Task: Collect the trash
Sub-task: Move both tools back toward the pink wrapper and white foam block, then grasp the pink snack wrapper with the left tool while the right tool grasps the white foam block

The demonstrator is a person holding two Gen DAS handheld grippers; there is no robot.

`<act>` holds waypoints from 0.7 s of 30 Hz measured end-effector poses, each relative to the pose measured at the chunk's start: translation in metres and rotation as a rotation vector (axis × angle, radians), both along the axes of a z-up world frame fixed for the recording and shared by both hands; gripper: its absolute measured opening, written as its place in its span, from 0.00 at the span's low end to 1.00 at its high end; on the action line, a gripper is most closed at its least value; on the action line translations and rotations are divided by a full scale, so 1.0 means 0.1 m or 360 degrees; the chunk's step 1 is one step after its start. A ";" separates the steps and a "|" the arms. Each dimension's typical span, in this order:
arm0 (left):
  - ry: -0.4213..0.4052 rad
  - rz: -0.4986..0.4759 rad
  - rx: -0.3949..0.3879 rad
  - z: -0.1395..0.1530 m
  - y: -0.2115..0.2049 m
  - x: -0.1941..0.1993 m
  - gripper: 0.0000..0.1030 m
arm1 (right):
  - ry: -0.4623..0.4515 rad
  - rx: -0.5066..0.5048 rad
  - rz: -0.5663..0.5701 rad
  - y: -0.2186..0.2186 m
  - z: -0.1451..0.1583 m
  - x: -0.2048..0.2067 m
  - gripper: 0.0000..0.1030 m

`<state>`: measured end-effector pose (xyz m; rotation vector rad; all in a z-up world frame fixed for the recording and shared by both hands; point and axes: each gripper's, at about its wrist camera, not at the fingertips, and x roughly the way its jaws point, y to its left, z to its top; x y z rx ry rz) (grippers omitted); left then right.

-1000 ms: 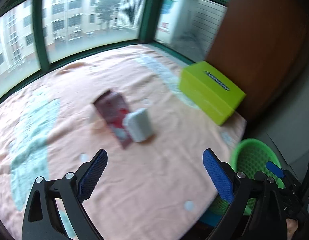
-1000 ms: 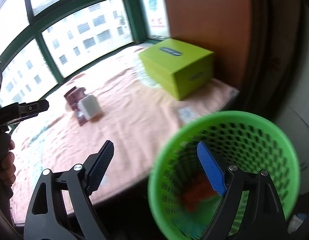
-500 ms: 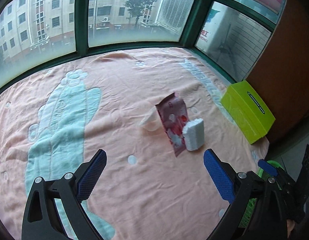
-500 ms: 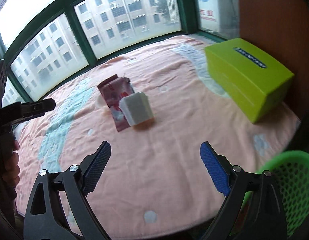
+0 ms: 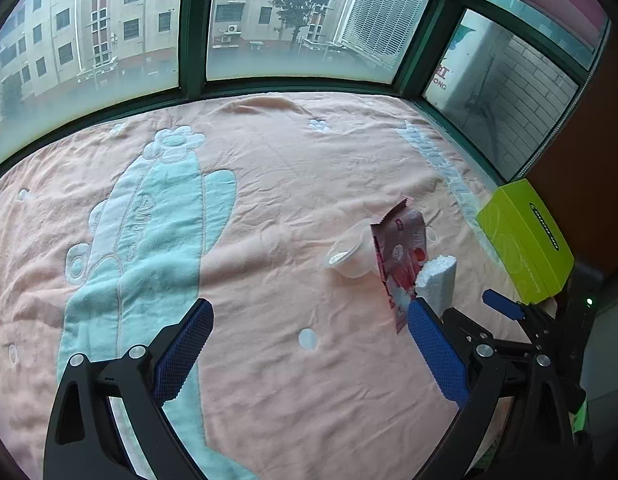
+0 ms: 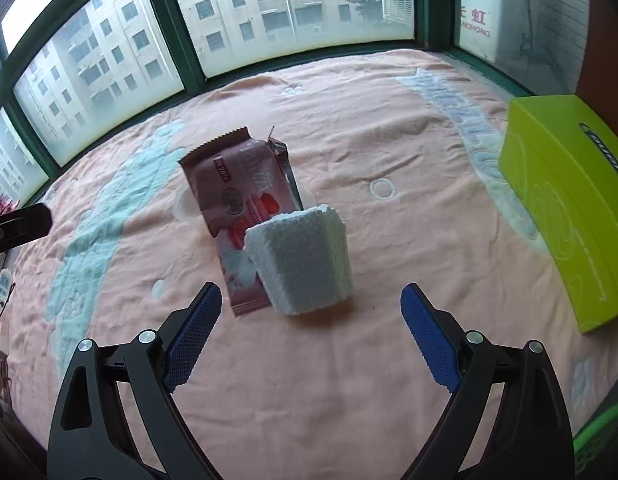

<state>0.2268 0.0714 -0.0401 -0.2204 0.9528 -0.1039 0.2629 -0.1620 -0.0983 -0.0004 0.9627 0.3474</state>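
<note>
Pink wrapper [image 6: 245,208], white foam block [image 6: 305,264], lime box [image 6: 569,208].

Foam block [image 6: 303,258] before wrapper [image 6: 245,200]; cup [image 5: 349,256] behind; box [image 6: 569,208] right.

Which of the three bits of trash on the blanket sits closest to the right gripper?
The white foam block. It sits just ahead of the open right gripper; the red snack wrapper leans behind it, and the clear plastic cup lies farther back.
</note>
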 end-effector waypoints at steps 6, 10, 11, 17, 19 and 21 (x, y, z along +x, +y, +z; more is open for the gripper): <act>0.0036 0.0023 -0.0019 -0.10 0.08 0.09 0.91 | 0.0019 -0.0042 0.0035 0.09 -0.13 0.18 0.88; 0.0047 0.0018 -0.0021 -0.15 0.05 0.14 0.91 | 0.0033 -0.0078 0.0067 0.15 -0.20 0.26 0.88; 0.0049 0.0012 -0.0023 -0.16 0.03 0.16 0.91 | 0.0029 -0.0100 0.0071 0.16 -0.22 0.27 0.88; 0.0082 -0.0051 -0.0039 -0.25 -0.14 0.25 0.80 | 0.0003 -0.0147 0.0070 0.14 -0.22 0.27 0.69; 0.0095 -0.0071 -0.0052 -0.28 -0.22 0.28 0.77 | 0.0011 -0.0140 0.0064 0.11 -0.19 0.26 0.63; 0.0105 -0.0084 -0.0062 -0.31 -0.29 0.31 0.77 | 0.0009 -0.0133 0.0056 0.07 -0.15 0.23 0.60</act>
